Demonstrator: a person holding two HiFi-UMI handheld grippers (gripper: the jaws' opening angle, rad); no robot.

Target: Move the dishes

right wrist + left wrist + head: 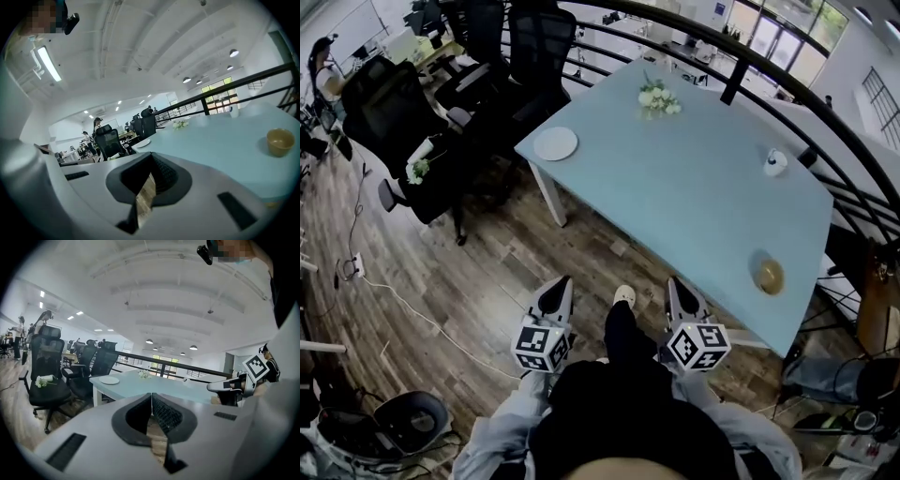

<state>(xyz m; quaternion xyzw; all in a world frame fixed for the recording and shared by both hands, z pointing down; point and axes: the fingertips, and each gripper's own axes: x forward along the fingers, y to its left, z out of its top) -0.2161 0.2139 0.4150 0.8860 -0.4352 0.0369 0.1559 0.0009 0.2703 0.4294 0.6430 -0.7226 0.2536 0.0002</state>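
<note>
The left gripper [555,283] and the right gripper [677,284] are both clenched with nothing between the jaws. They are held side by side over the wooden floor [487,272], short of the table [675,187], with the person's shoe [624,295] between them.

On the light blue table:
- A white plate [555,143] lies at the left corner.
- A brown bowl [769,276] sits by the right edge, near the corner closest to the person.
- A small white cup [775,163] stands near the far right edge.
- A bunch of flowers [659,99] lies towards the far corner.

Black office chairs [412,122] crowd the floor just beside the plate's corner. A dark railing [787,80] curves along the table's far side.
</note>
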